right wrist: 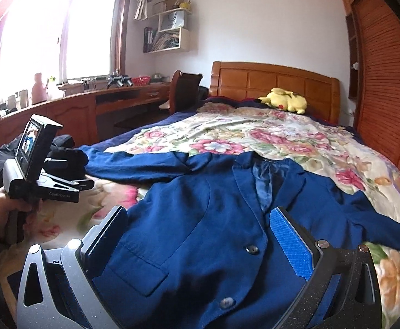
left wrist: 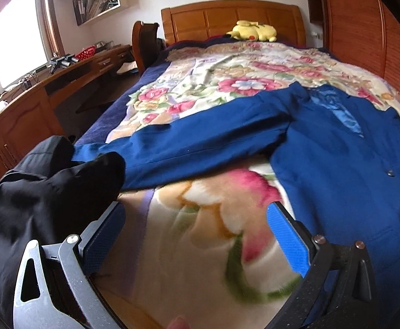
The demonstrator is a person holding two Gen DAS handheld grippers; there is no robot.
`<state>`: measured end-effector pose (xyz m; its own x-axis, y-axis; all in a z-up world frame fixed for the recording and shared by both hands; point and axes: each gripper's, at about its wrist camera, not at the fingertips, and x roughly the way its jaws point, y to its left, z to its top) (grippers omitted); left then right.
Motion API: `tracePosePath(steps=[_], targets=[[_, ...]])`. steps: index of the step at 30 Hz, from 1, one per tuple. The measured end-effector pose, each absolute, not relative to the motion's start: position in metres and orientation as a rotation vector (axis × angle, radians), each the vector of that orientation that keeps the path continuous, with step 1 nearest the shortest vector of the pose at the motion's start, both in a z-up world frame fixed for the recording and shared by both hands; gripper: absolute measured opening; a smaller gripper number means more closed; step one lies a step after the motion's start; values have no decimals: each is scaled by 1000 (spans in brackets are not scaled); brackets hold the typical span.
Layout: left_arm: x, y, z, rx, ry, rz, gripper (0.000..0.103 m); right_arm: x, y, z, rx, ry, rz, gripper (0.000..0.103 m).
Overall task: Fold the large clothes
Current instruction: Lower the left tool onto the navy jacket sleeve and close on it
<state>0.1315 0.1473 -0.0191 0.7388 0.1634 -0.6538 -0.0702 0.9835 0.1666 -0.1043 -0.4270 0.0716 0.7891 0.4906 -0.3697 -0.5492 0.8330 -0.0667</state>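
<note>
Hand-held gripper (right wrist: 197,235) agape | blue jacket (right wrist: 200,219) | floral bed (right wrist: 254,137), seemingly flat

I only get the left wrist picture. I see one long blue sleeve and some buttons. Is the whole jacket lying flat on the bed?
Observer: Yes. The right wrist view shows the blue jacket spread front-up on the floral blanket, both sleeves stretched sideways.
Operator: Where's my other gripper?
Observer: The right gripper hovers open over the jacket's front, near the buttons.
Operator: Does it have a pocket?
Observer: Yes, a flap pocket sits on the front, close to the right gripper's left finger.
Operator: Is anyone holding my gripper?
Observer: A hand grips the left gripper's handle.
</note>
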Motion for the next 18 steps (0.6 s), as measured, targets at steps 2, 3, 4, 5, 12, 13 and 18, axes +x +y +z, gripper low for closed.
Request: tracePosePath(steps=[2, 3, 4, 5, 12, 13, 18], targets=[[143, 148, -26, 124, 751, 119, 103, -97, -424, 68, -185, 369, 572, 103], [150, 148, -31, 129, 769, 113, 103, -94, -423, 67, -190, 376, 575, 103], [154, 148, -33, 134, 780, 111, 103, -92, -424, 65, -193, 383, 577, 103], [159, 147, -36, 137, 793, 107, 103, -90, -425, 62, -193, 392, 577, 103], [193, 145, -56, 207, 858, 152, 94, -79, -433, 64, -175, 439, 562, 103], [197, 146, -58, 210, 861, 158, 90, -78, -435, 64, -171, 441, 557, 103], [217, 146, -65, 257, 885, 190, 82, -74, -442, 67, -151, 446, 536, 103]])
